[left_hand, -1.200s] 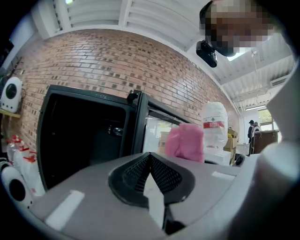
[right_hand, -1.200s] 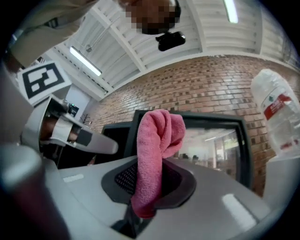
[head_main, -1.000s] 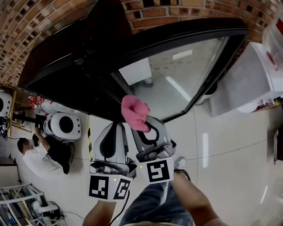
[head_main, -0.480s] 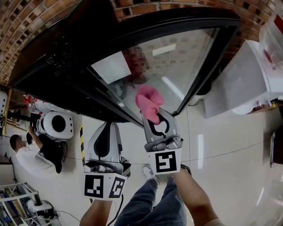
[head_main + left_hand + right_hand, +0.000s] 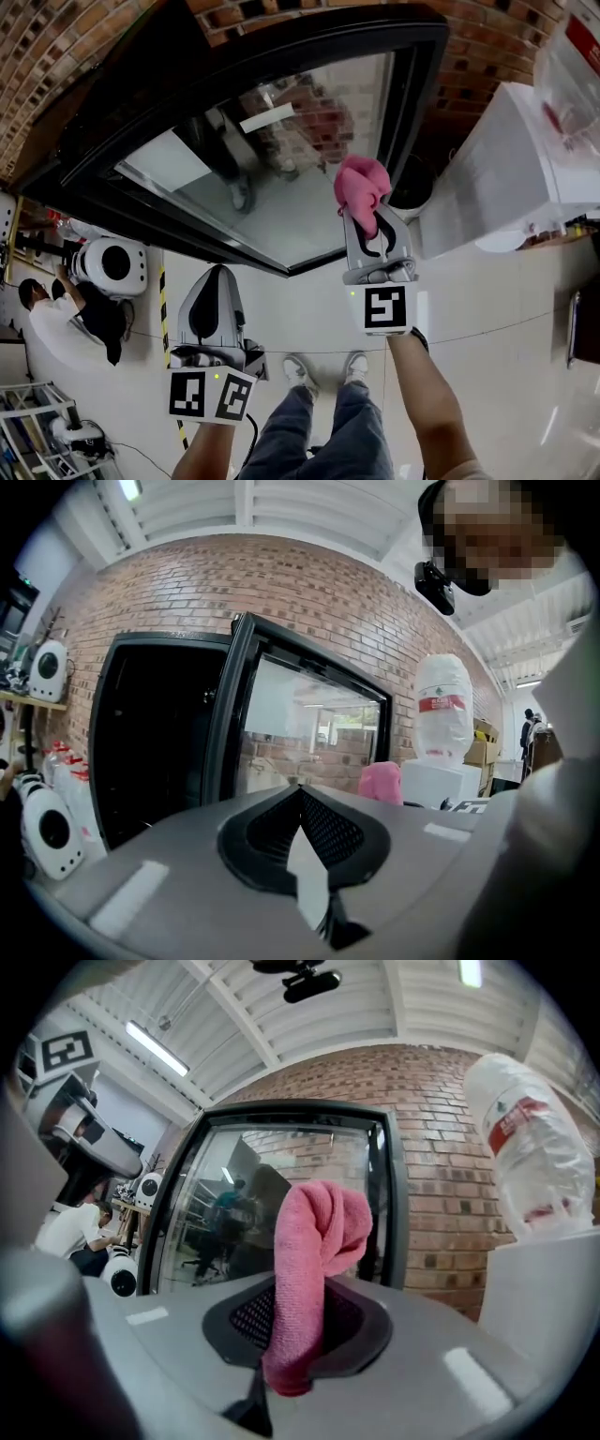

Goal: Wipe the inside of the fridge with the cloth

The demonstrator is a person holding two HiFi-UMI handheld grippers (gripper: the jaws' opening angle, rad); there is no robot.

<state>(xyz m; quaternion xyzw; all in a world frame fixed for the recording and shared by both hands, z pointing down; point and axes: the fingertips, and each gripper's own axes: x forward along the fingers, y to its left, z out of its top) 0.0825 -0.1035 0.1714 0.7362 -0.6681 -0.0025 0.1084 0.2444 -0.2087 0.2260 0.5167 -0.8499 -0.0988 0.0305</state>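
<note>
Right gripper [image 5: 364, 223] clenches the cloth [image 5: 362, 183] (left gripper [image 5: 214, 274] pinched together, empty), wiping seemingly unstarted; next, reach left of its fingers into the fridge [image 5: 112, 112].

Two grippers: the left gripper [image 5: 214, 274] and the right gripper [image 5: 367, 214]. Two marker cubes [image 5: 385, 307], one on each. One pink cloth [image 5: 362, 183], pinched between the right jaws; nothing sits between the closed left jaws. One black fridge [image 5: 103, 122] ahead of both pairs of jaws, with one glass door [image 5: 281, 159] standing open. One white water dispenser [image 5: 506, 169] right of the right jaws, carrying one big bottle [image 5: 572, 66]. One seated person [image 5: 58, 323] far left of the left jaws, beside one round white machine [image 5: 117, 265]. Two shoes [image 5: 300, 370] behind the jaws.
</note>
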